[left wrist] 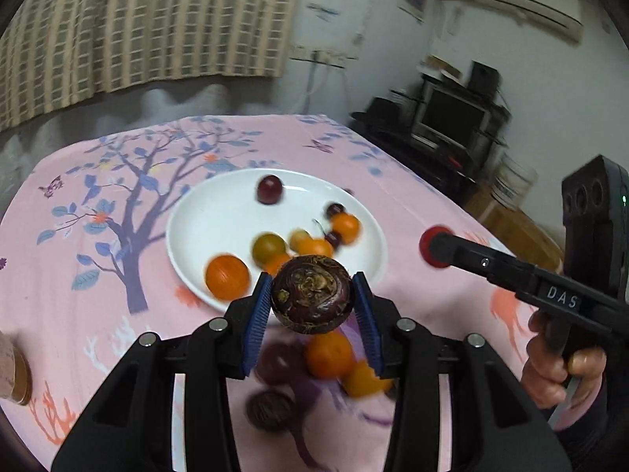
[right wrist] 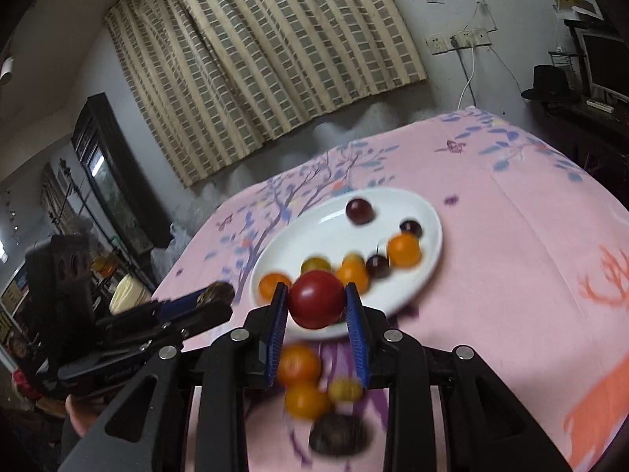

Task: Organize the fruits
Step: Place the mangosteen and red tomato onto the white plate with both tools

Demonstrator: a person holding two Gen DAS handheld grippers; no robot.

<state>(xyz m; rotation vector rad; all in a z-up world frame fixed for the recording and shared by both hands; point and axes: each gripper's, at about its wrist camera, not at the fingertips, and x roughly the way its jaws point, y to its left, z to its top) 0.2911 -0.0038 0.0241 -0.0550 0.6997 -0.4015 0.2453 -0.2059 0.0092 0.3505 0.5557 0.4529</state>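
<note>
My left gripper point(left wrist: 312, 301) is shut on a dark purple-brown water chestnut point(left wrist: 311, 299) and holds it above the near rim of the white plate point(left wrist: 212, 212). My right gripper point(right wrist: 316, 305) is shut on a red tomato point(right wrist: 316, 298), held above the near rim of the same plate point(right wrist: 314, 228). The right gripper also shows in the left wrist view point(left wrist: 436, 247), to the right of the plate. The left gripper shows in the right wrist view point(right wrist: 214, 299), left of the plate. The plate holds several small orange, yellow-green and dark red fruits. More fruits point(left wrist: 328, 354) lie on the cloth below the grippers.
The table wears a pink cloth with a tree print point(left wrist: 129, 204). A checked curtain point(right wrist: 255, 59) hangs behind it. A TV stand point(left wrist: 452, 126) is at the right, beyond the table edge. A brown object point(left wrist: 15, 377) sits at the table's left edge.
</note>
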